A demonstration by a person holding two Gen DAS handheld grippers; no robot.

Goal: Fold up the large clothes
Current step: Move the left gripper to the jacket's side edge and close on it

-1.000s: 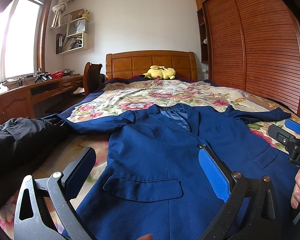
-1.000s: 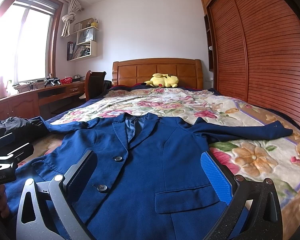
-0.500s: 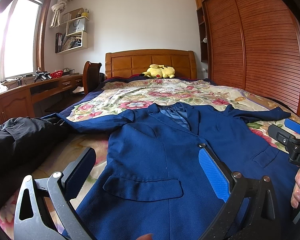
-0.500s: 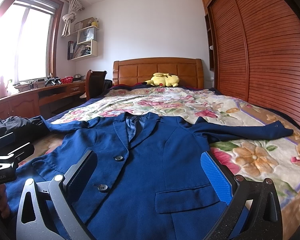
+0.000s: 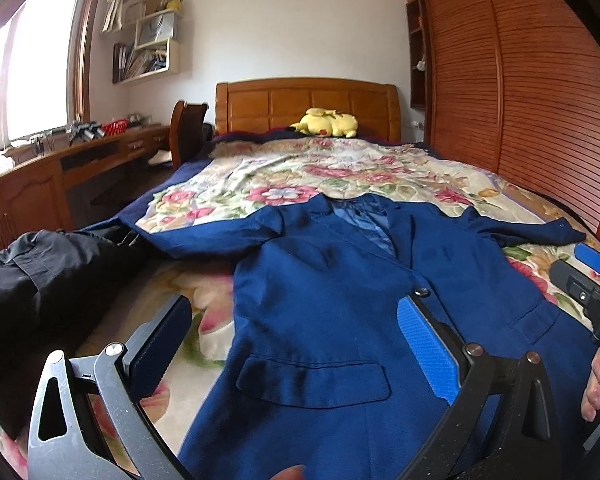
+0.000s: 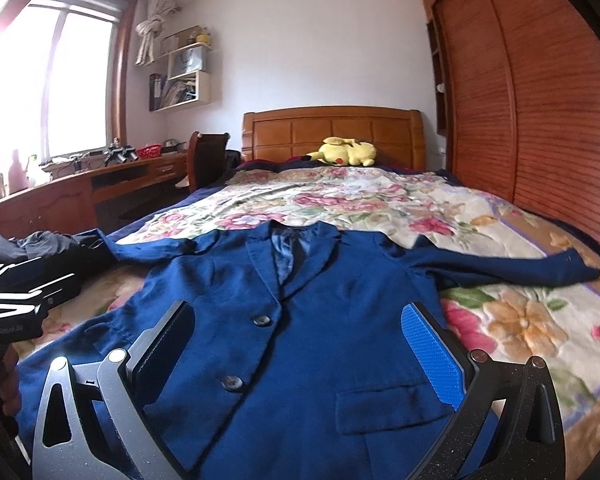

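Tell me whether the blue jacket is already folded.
No, the blue jacket lies flat, front up, both sleeves spread out across the floral bedspread.

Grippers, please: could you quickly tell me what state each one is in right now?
Left gripper: open, holding nothing, above the blue jacket.
Right gripper: open, holding nothing, also above the jacket.

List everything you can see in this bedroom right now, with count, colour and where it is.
blazer: one, navy, flat on bed, sleeves spread
bedspread: one, floral, covering bed
dark clothes: a pile, black, bed's left edge
plush toy: one, yellow, by headboard
headboard: one, wooden, far end
wardrobe: one, reddish slatted, right wall
desk: one, wooden, under window
chair: one, wooden, at desk
left gripper: open, above blazer
right gripper: open, above blazer
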